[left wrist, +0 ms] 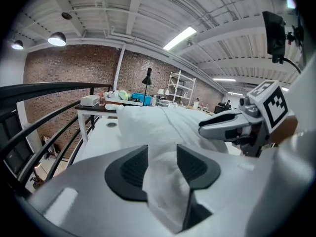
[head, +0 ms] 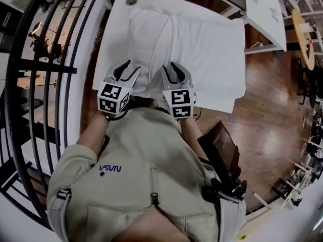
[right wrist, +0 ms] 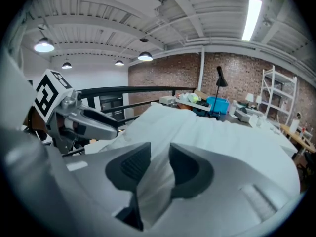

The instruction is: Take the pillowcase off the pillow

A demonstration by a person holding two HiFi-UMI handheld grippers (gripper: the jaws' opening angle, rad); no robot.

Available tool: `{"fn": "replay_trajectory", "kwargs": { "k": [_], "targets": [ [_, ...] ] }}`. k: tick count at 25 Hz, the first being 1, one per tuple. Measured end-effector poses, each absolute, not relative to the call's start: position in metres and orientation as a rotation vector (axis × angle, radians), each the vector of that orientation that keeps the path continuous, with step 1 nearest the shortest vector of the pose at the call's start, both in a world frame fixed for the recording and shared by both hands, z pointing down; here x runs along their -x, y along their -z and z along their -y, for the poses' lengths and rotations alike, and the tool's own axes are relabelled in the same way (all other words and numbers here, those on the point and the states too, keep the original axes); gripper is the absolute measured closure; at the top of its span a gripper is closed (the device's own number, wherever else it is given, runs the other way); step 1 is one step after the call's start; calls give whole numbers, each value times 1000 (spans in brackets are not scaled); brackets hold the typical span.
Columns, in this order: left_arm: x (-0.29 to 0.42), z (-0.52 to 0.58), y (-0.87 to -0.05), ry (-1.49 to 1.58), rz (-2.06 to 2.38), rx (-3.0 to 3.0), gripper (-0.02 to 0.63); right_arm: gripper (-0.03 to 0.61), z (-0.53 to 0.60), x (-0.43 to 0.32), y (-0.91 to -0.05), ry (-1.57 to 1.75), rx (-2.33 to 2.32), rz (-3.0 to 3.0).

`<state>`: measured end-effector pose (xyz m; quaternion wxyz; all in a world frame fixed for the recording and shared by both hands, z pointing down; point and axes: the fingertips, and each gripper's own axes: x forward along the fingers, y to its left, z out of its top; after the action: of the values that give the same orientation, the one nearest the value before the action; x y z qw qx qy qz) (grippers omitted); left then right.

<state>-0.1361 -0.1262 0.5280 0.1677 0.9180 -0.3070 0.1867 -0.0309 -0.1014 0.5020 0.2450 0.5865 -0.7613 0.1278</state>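
A white pillow in its white pillowcase [head: 202,39] lies on a white table [head: 112,44], its near end towards me. Both grippers are side by side at that near end. My left gripper [head: 128,70] has a raised fold of the pillowcase [left wrist: 160,177] filling the gap between its dark pads, and the pads press on it. My right gripper [head: 172,69] holds another fold of the same cloth [right wrist: 155,177] between its pads. From the left gripper view the right gripper [left wrist: 219,126] shows close by on the right; the right gripper view shows the left gripper [right wrist: 96,122] at its left.
A black metal railing [head: 45,59] runs along the table's left side. A second white table [head: 262,9] stands at the back right, with wooden floor [head: 267,110] to the right. A round cable hole [head: 131,1] sits at the table's far edge. A desk with clutter [left wrist: 123,98] stands beyond.
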Motion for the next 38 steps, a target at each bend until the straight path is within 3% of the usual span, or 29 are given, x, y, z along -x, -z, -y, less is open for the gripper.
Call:
{"fn": "replay_trajectory", "kwargs": {
  "k": [4,7,9,11,13,15,27,38],
  "targets": [
    [139,90,-552,-646,880,-2519,372,453,83,49,-507,-335,-1503,2162],
    [138,80,-568,-696,919,-2475,373,453,70,57,-522,-271,-1426,2152],
    [137,81,-575,-740,929,-2489,408,453,71,58,-533,-228,-1422,2110],
    [139,85,-576,-786,940,-2535,492,458,74,60,-537,-184,-1448,2063],
    [144,87,-571,-785,957,-2571,554,541,73,59,-532,-154,-1491,2022],
    [147,91,-560,-728,972,-2600,581,568,72,47,-525,-149,-1556,1980],
    [152,166,-498,-438,987,-2683,589,572,69,-59,-500,-194,-1900,1637],
    [147,148,-550,-590,903,-2665,569,564,69,-27,-526,-335,-1856,1753]
  ]
}}
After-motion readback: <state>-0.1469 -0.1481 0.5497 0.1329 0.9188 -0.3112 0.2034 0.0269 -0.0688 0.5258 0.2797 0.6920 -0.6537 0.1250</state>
